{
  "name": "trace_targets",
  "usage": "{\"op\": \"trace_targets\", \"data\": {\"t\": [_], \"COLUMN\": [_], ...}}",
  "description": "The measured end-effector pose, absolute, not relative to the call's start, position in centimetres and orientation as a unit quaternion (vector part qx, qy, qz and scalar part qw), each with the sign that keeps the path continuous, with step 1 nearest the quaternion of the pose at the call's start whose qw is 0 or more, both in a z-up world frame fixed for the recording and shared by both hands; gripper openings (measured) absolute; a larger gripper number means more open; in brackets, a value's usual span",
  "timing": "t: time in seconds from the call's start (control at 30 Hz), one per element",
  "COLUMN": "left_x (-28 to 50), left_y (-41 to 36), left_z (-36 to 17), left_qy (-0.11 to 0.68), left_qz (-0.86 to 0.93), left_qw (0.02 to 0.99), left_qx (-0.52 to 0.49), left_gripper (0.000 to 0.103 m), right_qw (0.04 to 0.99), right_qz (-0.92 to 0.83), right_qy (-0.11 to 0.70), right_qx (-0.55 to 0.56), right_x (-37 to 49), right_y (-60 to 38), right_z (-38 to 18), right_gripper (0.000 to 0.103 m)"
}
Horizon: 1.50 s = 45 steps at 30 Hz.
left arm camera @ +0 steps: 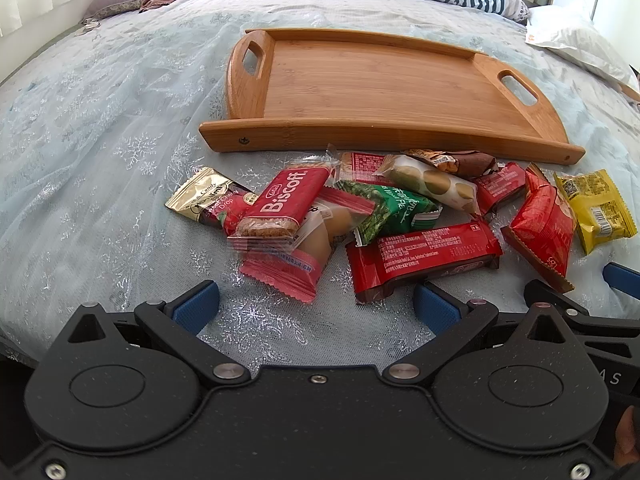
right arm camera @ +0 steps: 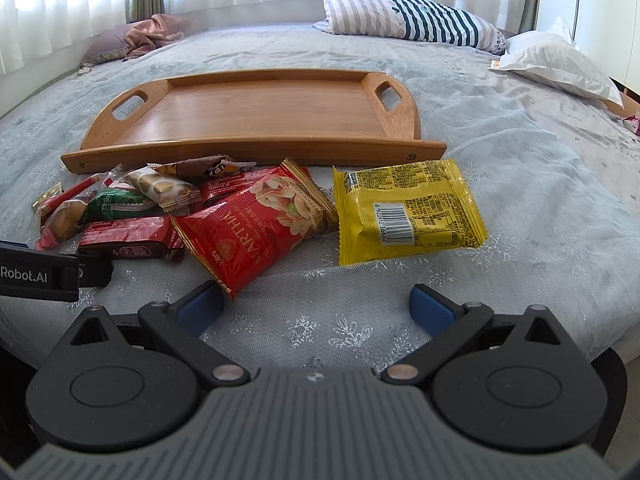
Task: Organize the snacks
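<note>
Pale blue, snowflake-patterned bedding covers the bed (left arm camera: 100, 128), which serves as the work surface and is by far the largest thing in view, with a striped pillow (right arm camera: 416, 20) and a white pillow (right arm camera: 560, 60) left at its far side, well apart from the work. Next in size, a bamboo tray (left arm camera: 248, 92) is laid flat in the middle of the bed with nothing on its floor, presumably set there as the place where the snacks are to be gathered. Just in front of its near rail the snacks are heaped loosely on the bedding, none yet in the tray, so the task is judged to be at its start. A red nut packet (right arm camera: 256, 224) and a yellow packet (right arm camera: 408, 216) are seen side by side at the right of the heap, nearest the right hand-held gripper (right arm camera: 316, 304); a long red bar (left arm camera: 420, 256), a green packet (left arm camera: 392, 208) and a Biscoff biscuit (left arm camera: 288, 200) are piled at the left, nearest the left hand-held gripper (left arm camera: 316, 304). Both tools are held low before the heap with their jaws spread wide and nothing between the blue pads, probably so that a packet can be approached from each side.
</note>
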<state>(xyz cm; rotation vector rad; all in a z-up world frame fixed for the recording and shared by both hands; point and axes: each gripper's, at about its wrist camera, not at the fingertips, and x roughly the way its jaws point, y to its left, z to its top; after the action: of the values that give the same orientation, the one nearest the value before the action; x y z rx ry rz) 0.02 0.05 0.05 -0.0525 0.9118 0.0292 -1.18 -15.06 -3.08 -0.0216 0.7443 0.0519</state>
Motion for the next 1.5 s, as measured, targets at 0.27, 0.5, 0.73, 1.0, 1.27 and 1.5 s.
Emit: {"op": "trace_targets", "data": {"t": [0.27, 0.5, 0.73, 1.0, 1.27, 1.5], "left_x": [0.2, -0.1, -0.4, -1.6, -2.0, -1.5], "left_y": [-0.2, 0.2, 0.5, -0.1, -2.4, -4.3], "left_z": [0.6, 0.0, 0.3, 2.4, 3.8, 3.1], "left_qy": [0.447, 0.435, 0.433, 0.396, 0.379, 0.379], "left_qz": [0.013, 0.004, -0.002, -0.033, -0.105, -0.105], "left_qw": [0.894, 0.900, 0.901, 0.917, 0.918, 0.919], "left_qx": [-0.024, -0.019, -0.026, -0.037, -0.042, -0.012], "left_gripper": [0.103, 0.103, 0.103, 0.083, 0.059, 0.057], "right_qw": [0.931, 0.933, 0.930, 0.942, 0.968, 0.971], "right_qz": [0.026, 0.021, 0.039, 0.037, 0.003, -0.011], "right_qy": [0.363, 0.357, 0.363, 0.334, 0.252, 0.239], "right_qx": [-0.019, -0.032, -0.038, 0.010, -0.017, 0.003], "right_x": [-1.0, -1.0, -0.9, -1.2, -1.8, -1.4], "right_y": [-14.8, -14.4, -14.7, -17.0, -19.3, -20.8], "right_z": [-3.3, -3.4, -3.3, -1.9, 0.0, 0.4], "right_gripper": [0.103, 0.103, 0.103, 0.103, 0.103, 0.103]}}
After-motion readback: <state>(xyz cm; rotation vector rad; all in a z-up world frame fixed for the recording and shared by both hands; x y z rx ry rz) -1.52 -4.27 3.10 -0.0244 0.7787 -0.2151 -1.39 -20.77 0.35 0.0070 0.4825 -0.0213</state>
